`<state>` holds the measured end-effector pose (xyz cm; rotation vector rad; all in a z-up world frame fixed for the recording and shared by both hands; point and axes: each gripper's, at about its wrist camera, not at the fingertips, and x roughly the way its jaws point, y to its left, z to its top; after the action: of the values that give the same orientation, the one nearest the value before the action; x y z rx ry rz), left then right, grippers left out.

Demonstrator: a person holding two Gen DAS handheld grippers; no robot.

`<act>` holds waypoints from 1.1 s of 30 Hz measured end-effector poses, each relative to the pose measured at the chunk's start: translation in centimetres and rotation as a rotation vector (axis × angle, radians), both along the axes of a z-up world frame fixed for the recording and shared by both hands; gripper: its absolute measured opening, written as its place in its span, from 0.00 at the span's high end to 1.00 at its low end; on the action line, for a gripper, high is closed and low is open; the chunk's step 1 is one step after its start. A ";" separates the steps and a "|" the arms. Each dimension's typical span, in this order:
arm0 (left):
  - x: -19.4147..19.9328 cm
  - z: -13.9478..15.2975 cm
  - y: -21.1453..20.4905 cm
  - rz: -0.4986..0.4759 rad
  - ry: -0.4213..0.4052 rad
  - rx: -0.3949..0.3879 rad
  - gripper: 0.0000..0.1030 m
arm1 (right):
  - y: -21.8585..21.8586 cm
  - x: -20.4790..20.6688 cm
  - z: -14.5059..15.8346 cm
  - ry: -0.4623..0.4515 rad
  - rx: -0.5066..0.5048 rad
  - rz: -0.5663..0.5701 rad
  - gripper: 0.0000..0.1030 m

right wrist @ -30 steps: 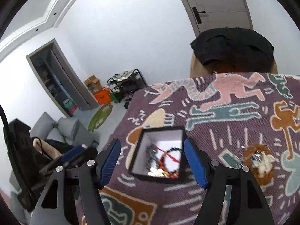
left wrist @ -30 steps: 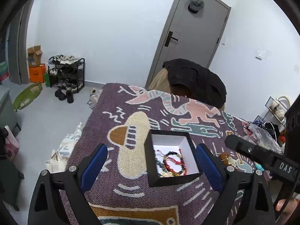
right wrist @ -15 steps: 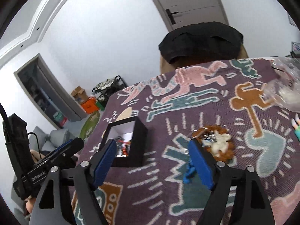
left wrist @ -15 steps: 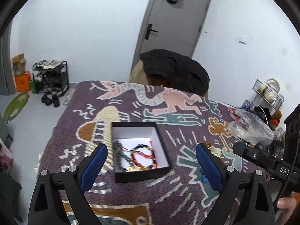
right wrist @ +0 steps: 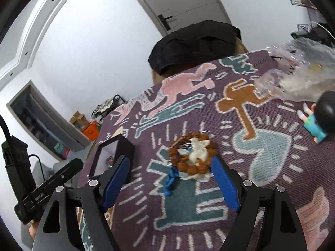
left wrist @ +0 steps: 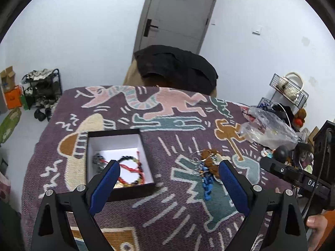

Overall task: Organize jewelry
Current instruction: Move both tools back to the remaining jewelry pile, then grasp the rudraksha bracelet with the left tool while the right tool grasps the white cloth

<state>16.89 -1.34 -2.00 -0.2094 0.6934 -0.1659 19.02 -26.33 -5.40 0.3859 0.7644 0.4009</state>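
A black box with a white inside (left wrist: pixel 117 146) sits on the patterned cloth, holding several bead bracelets (left wrist: pixel 129 167). It also shows in the right wrist view (right wrist: pixel 113 156) at the left. A loose pile of brown beads, white pieces and rings (right wrist: pixel 193 156) lies to its right, with a blue charm (right wrist: pixel 171 181) beside it; the pile shows in the left wrist view (left wrist: pixel 209 163) too. My left gripper (left wrist: pixel 169 179) is open and empty, between box and pile. My right gripper (right wrist: pixel 170 177) is open and empty, just short of the pile.
The purple patterned cloth (left wrist: pixel 178 108) covers the table. A clear plastic bag (left wrist: pixel 268 129) and a small doll (right wrist: pixel 320 117) lie at the right. A chair with a black garment (left wrist: pixel 175 67) stands behind the table. A shoe rack (left wrist: pixel 41 87) stands on the floor at left.
Both grippers have swung right, away from the box toward the loose pile. The right gripper has come down close to the pile. Both stay open.
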 end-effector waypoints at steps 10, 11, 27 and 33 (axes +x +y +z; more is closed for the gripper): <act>1.2 -0.4 -3.3 -0.071 0.022 0.000 0.19 | -3.2 -0.4 -1.1 0.014 0.026 -0.039 0.22; 1.3 -0.5 -3.5 -0.076 0.025 0.000 0.20 | -3.4 -0.4 -1.1 0.013 0.029 -0.043 0.22; 5.9 -3.9 -7.7 -0.146 0.174 -0.019 0.59 | -7.7 0.0 -3.2 0.052 0.094 -0.110 0.22; 7.9 -5.9 -8.6 -0.135 0.246 -0.057 0.62 | -8.2 0.3 -3.9 0.063 0.102 -0.118 0.23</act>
<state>24.77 -9.94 -7.89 -0.2400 0.9490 -0.2928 19.28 -34.57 -9.31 0.5385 0.7808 0.3187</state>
